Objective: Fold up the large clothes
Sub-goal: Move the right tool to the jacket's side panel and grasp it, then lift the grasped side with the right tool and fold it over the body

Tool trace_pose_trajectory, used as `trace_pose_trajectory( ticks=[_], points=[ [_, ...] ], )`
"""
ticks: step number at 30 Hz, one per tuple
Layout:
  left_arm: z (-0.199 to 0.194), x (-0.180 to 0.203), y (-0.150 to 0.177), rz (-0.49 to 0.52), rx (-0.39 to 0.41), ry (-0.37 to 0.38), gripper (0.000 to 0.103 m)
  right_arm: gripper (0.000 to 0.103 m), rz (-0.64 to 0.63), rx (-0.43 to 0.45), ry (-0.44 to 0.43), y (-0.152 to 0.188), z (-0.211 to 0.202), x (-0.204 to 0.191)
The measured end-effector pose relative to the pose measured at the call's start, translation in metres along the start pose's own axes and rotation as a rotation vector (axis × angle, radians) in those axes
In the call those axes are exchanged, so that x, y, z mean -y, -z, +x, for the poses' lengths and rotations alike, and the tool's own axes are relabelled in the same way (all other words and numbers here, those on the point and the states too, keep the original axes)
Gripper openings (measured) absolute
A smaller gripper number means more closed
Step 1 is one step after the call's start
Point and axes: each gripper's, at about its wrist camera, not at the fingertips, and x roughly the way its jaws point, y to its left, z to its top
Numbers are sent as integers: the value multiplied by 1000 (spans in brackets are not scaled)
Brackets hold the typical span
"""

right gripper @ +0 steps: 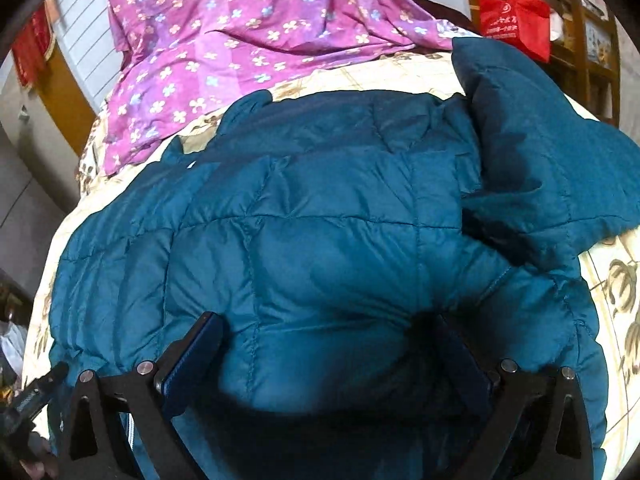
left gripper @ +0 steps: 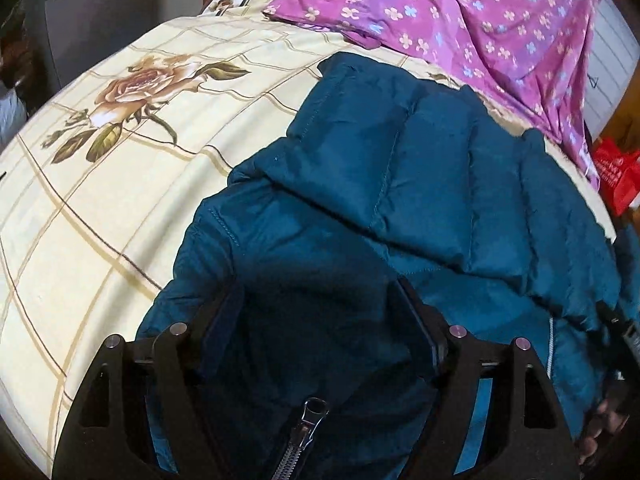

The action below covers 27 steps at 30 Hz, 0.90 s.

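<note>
A teal quilted puffer jacket (left gripper: 420, 168) lies spread on a bed, and one sleeve (right gripper: 540, 152) lies angled across its upper right part. My left gripper (left gripper: 320, 304) stands open and wide over the jacket's zipper end. Dark teal fabric and the metal zipper pull (left gripper: 308, 416) fill the gap between its fingers. My right gripper (right gripper: 328, 344) also stands open and wide. The puffy body of the jacket (right gripper: 320, 208) bulges up between its blue pads (right gripper: 192, 356). Each wrist view catches the other gripper and a hand at its bottom outer edge.
The bed carries a cream checked sheet with rose prints (left gripper: 120, 200). A purple flowered cloth (left gripper: 460, 12) lies crumpled at the far side, just beyond the jacket. A red bag (right gripper: 516, 16) and wooden shelves stand past the bed's edge. A grey cabinet (left gripper: 100, 8) stands far left.
</note>
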Motion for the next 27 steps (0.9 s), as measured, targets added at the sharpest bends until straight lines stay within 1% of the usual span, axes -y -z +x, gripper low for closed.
trace_pose_trajectory(
  ticks=[1,2,3,4,6,7,9,10,11,12,13,15,18,21,23,24,26,27],
  points=[
    [0,0,0,-1,0,-2,76,103,21,4,-6,-3,-1,1],
    [0,-1,0,-6,-1,-5,76,103,55,20,-8,-4,-11,1],
    [1,0,0,-10,-4,-6,76,103,62,41,-5,-3,-19,0],
    [0,-1,-1,-18,-5,-4,76,103,47,90,-4,-5,-32,-7],
    [0,0,0,-24,-6,-6,76,103,-11,153,19,-9,-43,-24],
    [0,0,0,-19,-6,-11,76,103,-48,164,24,-9,-43,-32],
    [-1,2,1,-18,-6,-13,76,103,-75,111,-3,-7,-28,-39],
    [-1,1,0,-21,-6,-10,76,103,-72,66,-18,-5,-15,-38],
    [-1,2,1,-19,-8,-11,76,103,-69,35,-12,-3,-5,-37],
    [-1,2,1,-17,-8,-13,76,103,-71,-15,19,-1,9,-35],
    [-1,2,1,-17,-10,-13,76,103,-89,-20,39,0,13,-36],
    [-3,1,1,-28,-13,-10,76,103,-87,0,45,-3,4,-37],
    [-9,-1,1,-58,-5,10,76,103,-72,92,65,-4,-24,-32],
    [-14,2,2,-50,5,17,76,103,-37,185,125,-5,-58,-6],
    [-16,6,3,-38,6,22,76,103,22,214,187,-10,-74,34],
    [-17,8,3,-32,6,29,76,103,59,219,203,-12,-79,52],
    [-21,14,3,-17,16,44,76,103,143,222,208,-18,-89,106],
    [-23,16,3,-11,18,47,76,103,166,217,214,-20,-93,125]
  ],
)
